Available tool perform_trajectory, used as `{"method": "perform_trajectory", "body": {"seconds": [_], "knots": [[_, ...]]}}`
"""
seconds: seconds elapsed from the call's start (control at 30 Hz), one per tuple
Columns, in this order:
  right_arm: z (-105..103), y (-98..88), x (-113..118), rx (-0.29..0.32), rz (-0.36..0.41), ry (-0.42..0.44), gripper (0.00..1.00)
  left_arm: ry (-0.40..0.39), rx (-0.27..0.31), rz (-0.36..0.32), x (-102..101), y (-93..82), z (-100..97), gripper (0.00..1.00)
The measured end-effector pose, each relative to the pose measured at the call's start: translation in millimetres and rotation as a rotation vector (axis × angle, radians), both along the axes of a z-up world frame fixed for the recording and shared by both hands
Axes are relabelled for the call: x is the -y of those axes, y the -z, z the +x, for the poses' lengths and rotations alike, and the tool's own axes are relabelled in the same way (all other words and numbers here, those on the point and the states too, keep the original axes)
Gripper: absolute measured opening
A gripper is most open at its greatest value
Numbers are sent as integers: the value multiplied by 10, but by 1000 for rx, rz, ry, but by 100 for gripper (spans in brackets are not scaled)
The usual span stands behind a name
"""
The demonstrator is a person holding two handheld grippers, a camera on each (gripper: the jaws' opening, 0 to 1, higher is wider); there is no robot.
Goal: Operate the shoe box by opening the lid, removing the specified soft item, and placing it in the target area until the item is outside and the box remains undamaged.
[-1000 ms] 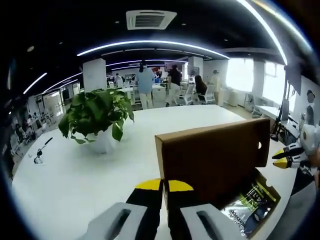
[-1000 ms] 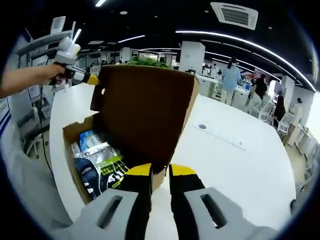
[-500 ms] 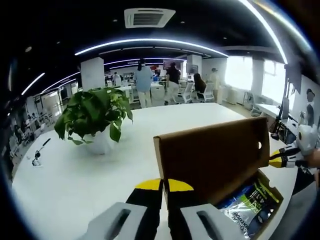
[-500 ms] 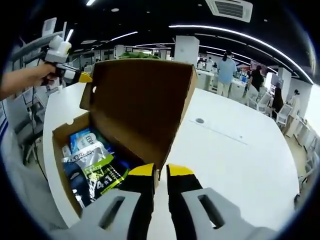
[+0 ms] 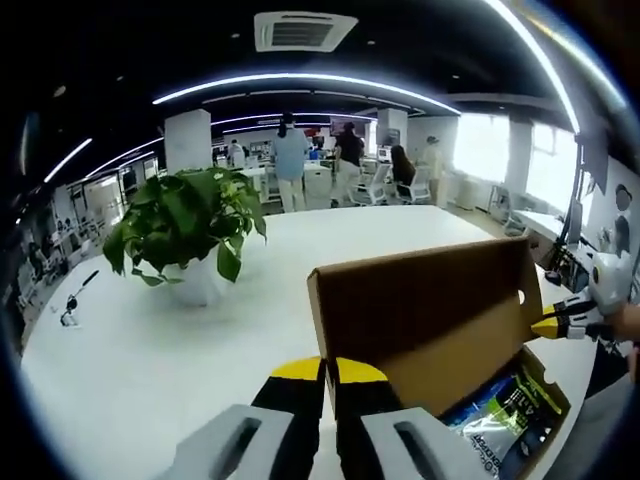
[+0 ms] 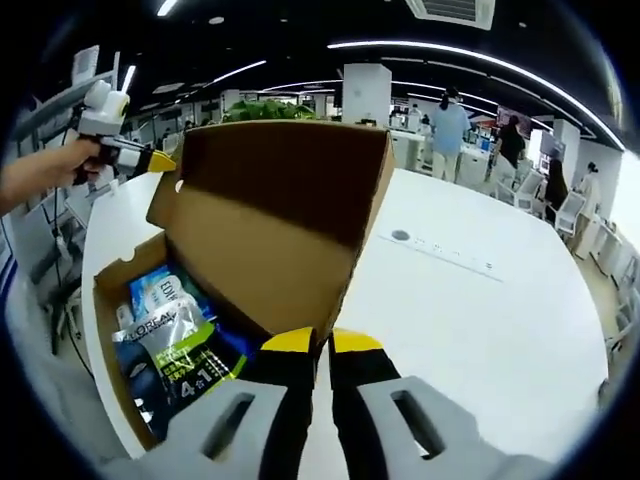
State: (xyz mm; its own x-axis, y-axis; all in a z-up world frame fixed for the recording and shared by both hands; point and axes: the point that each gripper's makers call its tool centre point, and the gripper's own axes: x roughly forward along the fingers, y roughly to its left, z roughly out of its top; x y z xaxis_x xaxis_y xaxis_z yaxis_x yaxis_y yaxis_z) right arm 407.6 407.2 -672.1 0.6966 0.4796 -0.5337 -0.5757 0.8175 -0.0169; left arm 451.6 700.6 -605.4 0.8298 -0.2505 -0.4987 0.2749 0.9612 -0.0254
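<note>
Standing on white table (image 5: 150, 370) | open shoe box (image 6: 270, 220) | potted plant (image 5: 185, 225)

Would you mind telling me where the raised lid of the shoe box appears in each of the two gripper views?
Left gripper view: the lid stands right of centre, its plain outer face towards the camera, rising just behind the left gripper.
Right gripper view: the lid sits at centre left, its inner face showing, above the right gripper.
Shared landmark: the potted plant, whose leaves peek over the lid's top edge.
</note>
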Motion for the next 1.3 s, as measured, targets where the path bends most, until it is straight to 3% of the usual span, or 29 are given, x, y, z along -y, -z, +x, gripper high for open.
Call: {"method": "perform_trajectory", "body": {"seconds": [0.4,0.53,0.93,1.3], "knots": [[41,15,10,0,-1,12,1,-24,-15,-15,-7,122,130,3],[56,23,7,5,-9,10,1,-37,-41,-13,6,234,102,8],[127,53,-1,1,-27,8,2,-83,-76,-33,-74,445,-166,10],[200,106,-4,-14,-39,-2,3,-90,-119,-42,18,678,-373,8]]}}
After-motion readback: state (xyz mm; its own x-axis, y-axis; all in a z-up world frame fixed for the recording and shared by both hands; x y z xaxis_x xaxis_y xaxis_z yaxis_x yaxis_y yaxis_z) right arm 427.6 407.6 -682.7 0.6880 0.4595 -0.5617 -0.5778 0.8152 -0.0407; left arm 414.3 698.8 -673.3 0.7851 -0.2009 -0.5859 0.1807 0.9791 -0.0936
